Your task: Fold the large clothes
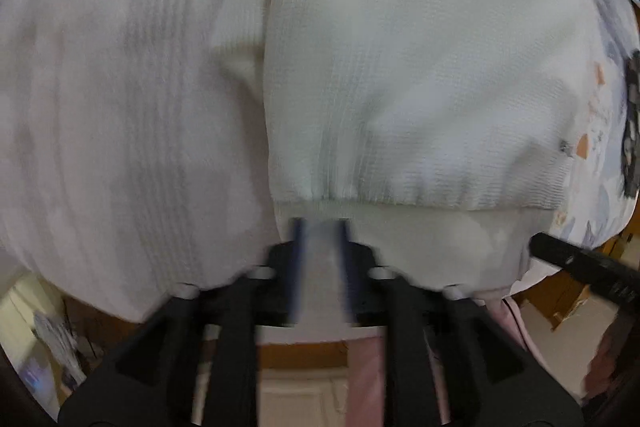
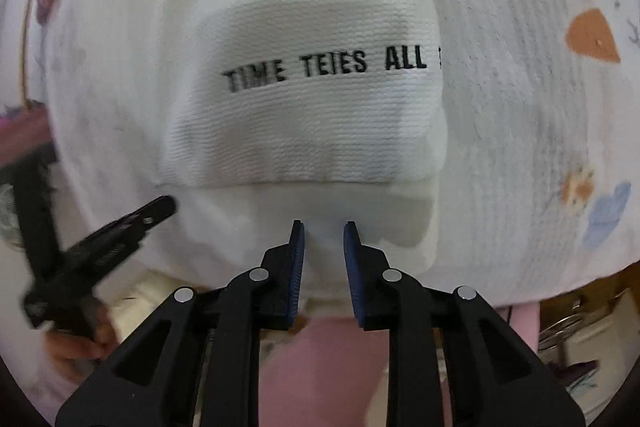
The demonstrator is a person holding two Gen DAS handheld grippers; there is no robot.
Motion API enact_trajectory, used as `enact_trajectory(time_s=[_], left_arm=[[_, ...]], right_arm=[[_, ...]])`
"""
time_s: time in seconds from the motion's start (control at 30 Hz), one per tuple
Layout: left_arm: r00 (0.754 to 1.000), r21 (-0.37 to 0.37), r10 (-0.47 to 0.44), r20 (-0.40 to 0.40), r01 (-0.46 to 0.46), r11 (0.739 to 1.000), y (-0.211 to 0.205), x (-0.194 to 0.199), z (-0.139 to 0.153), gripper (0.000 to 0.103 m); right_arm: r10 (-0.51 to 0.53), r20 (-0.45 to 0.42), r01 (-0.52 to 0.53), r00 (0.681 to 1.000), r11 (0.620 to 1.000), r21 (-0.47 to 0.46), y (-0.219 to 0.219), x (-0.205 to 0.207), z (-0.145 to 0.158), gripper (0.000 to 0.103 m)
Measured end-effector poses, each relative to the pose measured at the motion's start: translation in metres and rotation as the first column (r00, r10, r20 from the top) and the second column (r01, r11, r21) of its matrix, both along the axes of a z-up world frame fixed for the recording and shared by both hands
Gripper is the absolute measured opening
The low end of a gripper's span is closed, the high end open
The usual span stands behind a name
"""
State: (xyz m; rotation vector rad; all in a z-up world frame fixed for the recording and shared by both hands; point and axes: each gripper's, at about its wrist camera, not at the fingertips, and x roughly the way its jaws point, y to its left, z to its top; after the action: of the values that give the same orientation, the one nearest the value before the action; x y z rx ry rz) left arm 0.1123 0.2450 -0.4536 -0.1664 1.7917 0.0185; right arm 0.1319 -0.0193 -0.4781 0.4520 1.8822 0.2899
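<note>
The white knit sweater (image 2: 304, 115) is lying folded on a bed, on a pale quilted bedspread (image 2: 520, 131) printed with small orange and blue shapes. Its ribbed weave is showing clearly, and a line of black stitched lettering (image 2: 324, 69) is running across the top layer. The folded near edge is sitting just ahead of both tools, with a smoother white layer poking out beneath it.

The right gripper (image 2: 323, 227) is hovering at that near edge, its blue-padded fingers (image 2: 298, 259) standing apart with nothing between them. The left gripper (image 1: 320, 227) is blurring just beside the hem (image 1: 400, 193), fingers likewise released and empty.

The bedspread is spreading open to either side of the sweater, then dropping away at the bed's near edge, where pink fabric (image 2: 320, 359) is hanging.
</note>
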Motion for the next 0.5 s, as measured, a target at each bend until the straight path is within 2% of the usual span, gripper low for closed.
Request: enact_trajectory(time_s=[0.03,0.07,0.1,0.17,0.27,0.37,0.43,0.5], left_arm=[[0.999,-0.005,-0.013,0.044,0.014,1.0,0.001,0.007,0.011,0.066],[0.996,-0.017,-0.013,0.087,0.015,1.0,0.003,0.017,0.021,0.074],[0.994,-0.031,-0.006,0.113,0.01,0.999,0.006,0.024,0.027,0.075],[0.986,-0.058,0.019,0.165,-0.009,0.998,0.018,0.045,0.034,0.077],[0.975,-0.091,0.045,0.216,-0.025,0.996,0.041,0.066,0.028,0.081],[0.971,-0.114,0.056,0.232,-0.03,0.993,0.055,0.105,0.0,0.081],[0.972,-0.236,0.076,0.221,-0.023,0.971,0.064,0.123,-0.028,0.081],[0.975,-0.368,0.108,0.194,-0.029,0.929,0.067,0.128,-0.053,0.093]], right_arm=[[-0.002,0.042,0.003,0.999,1.0,-0.016,-0.004,0.008,0.008,0.071],[-0.015,0.102,0.019,0.995,0.999,-0.041,-0.012,0.017,0.019,0.082],[-0.055,0.182,0.064,0.982,0.997,-0.042,-0.024,0.031,0.031,0.089],[-0.103,0.219,0.105,0.97,0.994,-0.001,-0.038,0.05,0.033,0.092],[-0.143,0.252,0.14,0.957,0.99,0.029,-0.054,0.081,0.018,0.092],[-0.134,0.268,0.123,0.954,0.991,0.06,-0.055,0.105,-0.004,0.092],[-0.143,0.291,0.111,0.946,0.986,0.123,-0.06,0.111,-0.018,0.092],[-0.163,0.307,0.104,0.938,0.974,0.2,-0.056,0.121,-0.037,0.092]])
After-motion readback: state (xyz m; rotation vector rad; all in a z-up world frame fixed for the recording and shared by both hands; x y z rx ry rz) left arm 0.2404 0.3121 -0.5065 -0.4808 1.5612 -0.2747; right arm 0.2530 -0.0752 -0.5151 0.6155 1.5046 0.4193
